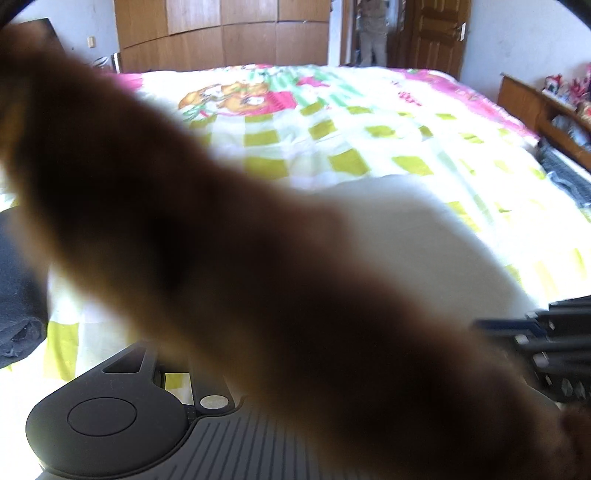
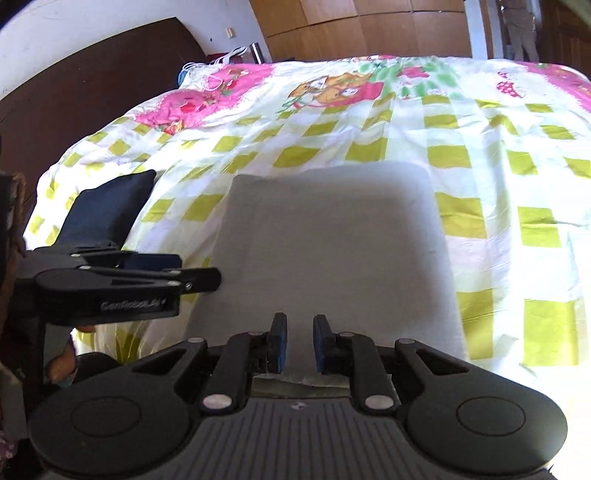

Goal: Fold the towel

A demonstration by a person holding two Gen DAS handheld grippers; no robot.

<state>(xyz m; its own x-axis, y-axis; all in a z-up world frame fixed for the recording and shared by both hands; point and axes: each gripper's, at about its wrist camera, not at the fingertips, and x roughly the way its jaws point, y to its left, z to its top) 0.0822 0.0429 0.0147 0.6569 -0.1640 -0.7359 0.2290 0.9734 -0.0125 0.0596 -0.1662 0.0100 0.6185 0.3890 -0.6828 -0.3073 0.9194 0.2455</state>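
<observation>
A pale towel (image 2: 332, 240) lies flat as a folded rectangle on the checked bed sheet (image 2: 480, 155). My right gripper (image 2: 299, 343) is open over the towel's near edge, blue pads apart with nothing between them. My left gripper (image 2: 199, 271) shows side-on at the towel's left edge; whether it is open or shut is unclear. In the left wrist view a blurred brown shape (image 1: 221, 258), very close to the lens, hides the fingers and most of the towel (image 1: 406, 236). Only the dark base (image 1: 110, 413) shows there, with the right gripper (image 1: 546, 339) blurred at the right edge.
A dark blue cushion (image 2: 107, 210) lies left of the towel. A dark headboard (image 2: 74, 85) stands at the left, a wooden wardrobe (image 1: 221, 33) behind the bed, and a wooden shelf (image 1: 535, 107) at the right. A person (image 1: 373, 33) stands in the far doorway.
</observation>
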